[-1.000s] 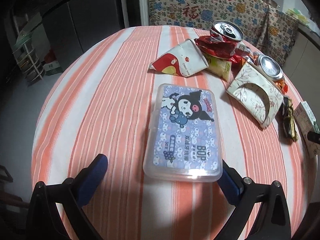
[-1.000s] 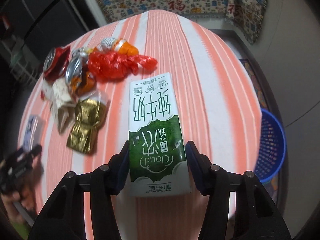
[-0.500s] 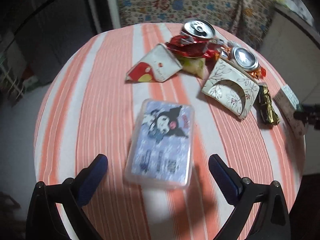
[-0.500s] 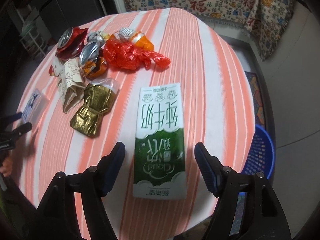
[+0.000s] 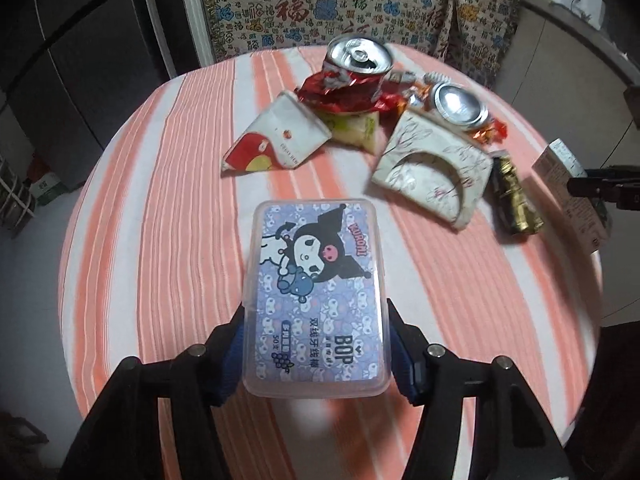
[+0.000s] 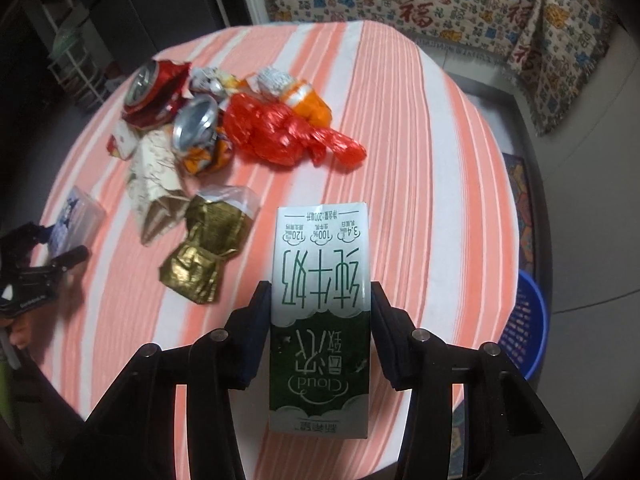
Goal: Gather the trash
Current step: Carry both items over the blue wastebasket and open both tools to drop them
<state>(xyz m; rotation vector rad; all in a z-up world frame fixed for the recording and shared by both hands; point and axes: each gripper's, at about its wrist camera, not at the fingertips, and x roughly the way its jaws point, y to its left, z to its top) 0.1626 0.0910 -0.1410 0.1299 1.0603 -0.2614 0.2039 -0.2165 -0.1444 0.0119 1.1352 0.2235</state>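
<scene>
- Milk carton — lies lengthwise between the fingers of the right gripper, pads pressed on both long sides near its middle. The narrow faces are taken, presumably because they give flat, parallel contact.
- Plastic floss-pick box — clamped by the left gripper across its short width at the near end; the far end juts forward over the tablecloth. Whether it has left the cloth cannot be told.
- Both tools are therefore closed on one item each; neither has spare capacity.
- Remaining trash sits in a cluster mid-table, well apart from both held items: crushed red can, second can, torn paper cup, gold foil wrapper, red plastic bag.
- Striped tablecloth covers a round table.
- Blue basket stands on the floor just beyond the table edge, on the right gripper's side — the likely drop point for the carton.
</scene>
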